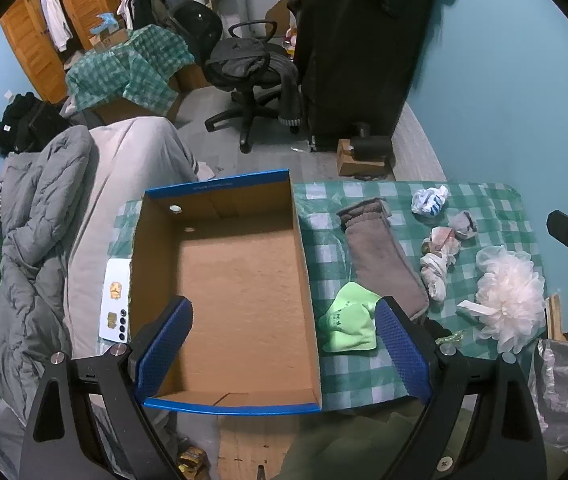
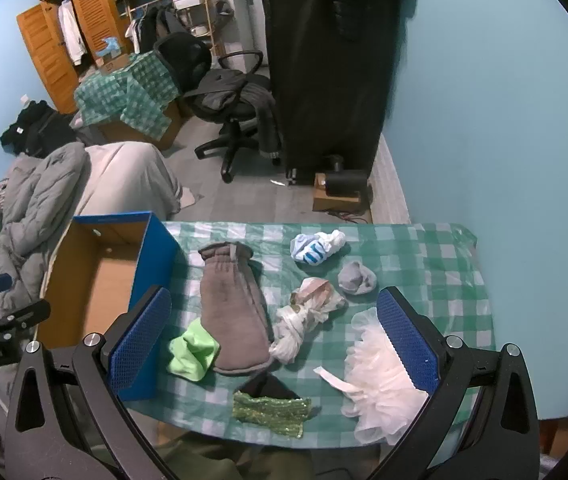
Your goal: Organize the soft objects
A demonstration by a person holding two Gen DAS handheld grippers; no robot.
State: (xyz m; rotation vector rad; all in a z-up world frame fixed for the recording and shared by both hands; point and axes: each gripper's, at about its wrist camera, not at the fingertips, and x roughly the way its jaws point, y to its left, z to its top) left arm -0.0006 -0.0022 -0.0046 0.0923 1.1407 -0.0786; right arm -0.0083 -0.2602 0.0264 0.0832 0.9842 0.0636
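An empty blue cardboard box (image 1: 219, 196) (image 2: 151, 280) sits at the left of a green checked table (image 1: 364, 376) (image 2: 424, 248). Right of it lie a brown mitten (image 1: 384, 256) (image 2: 231, 304), a light green cloth (image 1: 350, 322) (image 2: 193, 352), a knotted white cloth (image 1: 438, 268) (image 2: 304, 324), a grey sock (image 1: 463, 224) (image 2: 356, 278), a white-blue sock (image 1: 428, 199) (image 2: 316, 250), a pale mesh pouf (image 1: 508, 300) (image 2: 380, 384) and a green sequin piece (image 2: 271, 410). My left gripper (image 1: 284, 344) is open over the box's near end. My right gripper (image 2: 271, 344) is open above the table's near edge, empty.
A white card (image 1: 115, 300) lies left of the box. A bed with a grey quilt (image 1: 35, 240) stands to the left. Beyond the table are an office chair (image 1: 243, 76), a black garment rack (image 1: 360, 48) and a small box on the floor (image 1: 360, 156).
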